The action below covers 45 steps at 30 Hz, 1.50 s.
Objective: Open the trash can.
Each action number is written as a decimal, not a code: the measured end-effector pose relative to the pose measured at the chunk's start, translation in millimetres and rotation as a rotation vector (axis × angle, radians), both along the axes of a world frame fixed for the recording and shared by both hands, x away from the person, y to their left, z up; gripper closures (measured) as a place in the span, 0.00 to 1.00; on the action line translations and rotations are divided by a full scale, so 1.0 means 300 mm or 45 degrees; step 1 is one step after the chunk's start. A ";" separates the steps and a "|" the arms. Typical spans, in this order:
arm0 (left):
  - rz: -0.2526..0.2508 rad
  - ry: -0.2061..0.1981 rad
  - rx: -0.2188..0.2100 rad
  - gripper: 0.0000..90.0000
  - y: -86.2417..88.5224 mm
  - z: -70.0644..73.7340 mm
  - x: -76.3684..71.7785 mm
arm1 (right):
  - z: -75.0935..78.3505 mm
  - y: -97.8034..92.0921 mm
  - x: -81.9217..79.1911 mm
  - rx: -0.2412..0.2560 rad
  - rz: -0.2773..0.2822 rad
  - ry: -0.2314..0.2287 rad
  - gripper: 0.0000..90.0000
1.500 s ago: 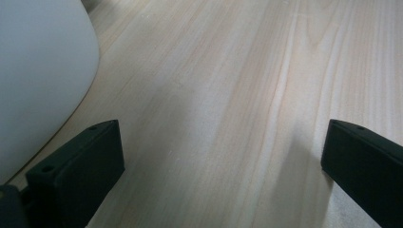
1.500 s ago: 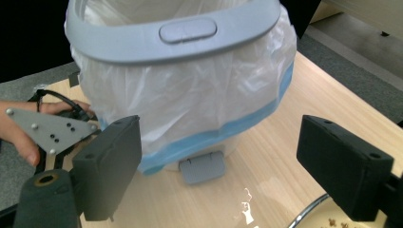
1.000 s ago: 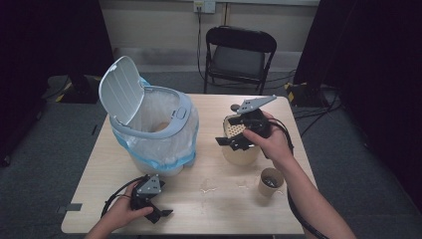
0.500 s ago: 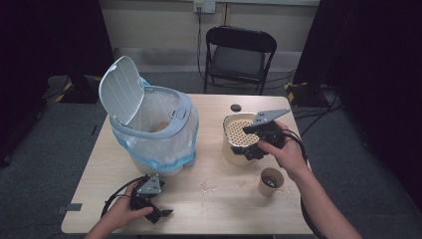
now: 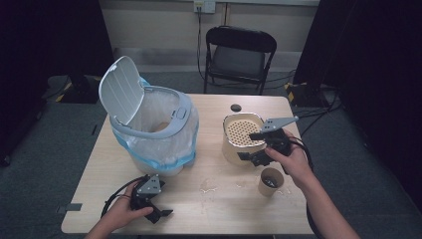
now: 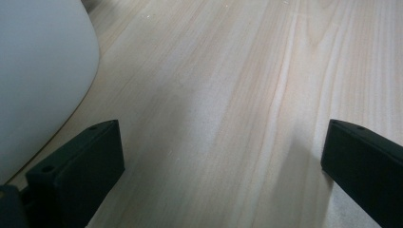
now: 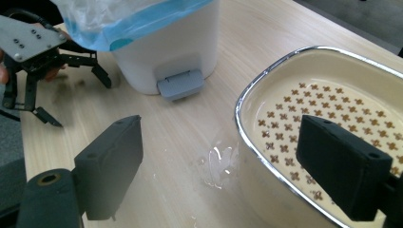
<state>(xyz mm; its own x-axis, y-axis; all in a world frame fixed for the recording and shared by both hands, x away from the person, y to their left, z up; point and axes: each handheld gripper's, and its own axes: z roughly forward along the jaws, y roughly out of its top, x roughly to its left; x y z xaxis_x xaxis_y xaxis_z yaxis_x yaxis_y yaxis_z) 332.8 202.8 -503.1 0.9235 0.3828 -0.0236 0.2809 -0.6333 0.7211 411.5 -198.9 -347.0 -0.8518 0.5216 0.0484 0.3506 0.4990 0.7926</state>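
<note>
Two grippers work a pale wooden table. The right gripper, jaws spread wide, straddles the near rim of a cream pot with a cross-patterned base — at about 3 o'clock from the white pedal bin. A paper cup stands just beside the right hand. At 7 o'clock, the left gripper rests on the tabletop, jaws apart, holding nothing. A small puddle glistens beside the pot.
</note>
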 end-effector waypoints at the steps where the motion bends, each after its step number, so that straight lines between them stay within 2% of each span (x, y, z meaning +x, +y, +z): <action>1: 0.000 0.000 0.000 0.00 0.000 0.000 0.000 | -0.007 -0.010 -0.005 -0.005 -0.001 0.001 0.16; 7: 0.001 0.000 0.000 0.00 0.000 0.000 0.000 | -0.017 -0.037 -0.013 0.026 0.003 0.017 0.16; 20: 0.001 0.000 0.003 0.00 0.000 0.001 0.000 | -0.069 -0.106 -0.044 -0.011 -0.015 0.038 0.16; 31: 0.000 0.000 0.000 0.00 0.000 0.000 0.000 | -0.125 -0.187 -0.073 0.012 -0.061 0.057 0.16; 43: 0.003 0.002 -0.003 0.00 0.000 0.000 0.000 | -0.173 -0.215 -0.093 0.005 -0.081 0.059 0.16; 45: 0.003 0.000 0.015 0.00 0.001 0.002 0.000 | -0.178 -0.224 -0.098 0.003 -0.091 0.059 0.16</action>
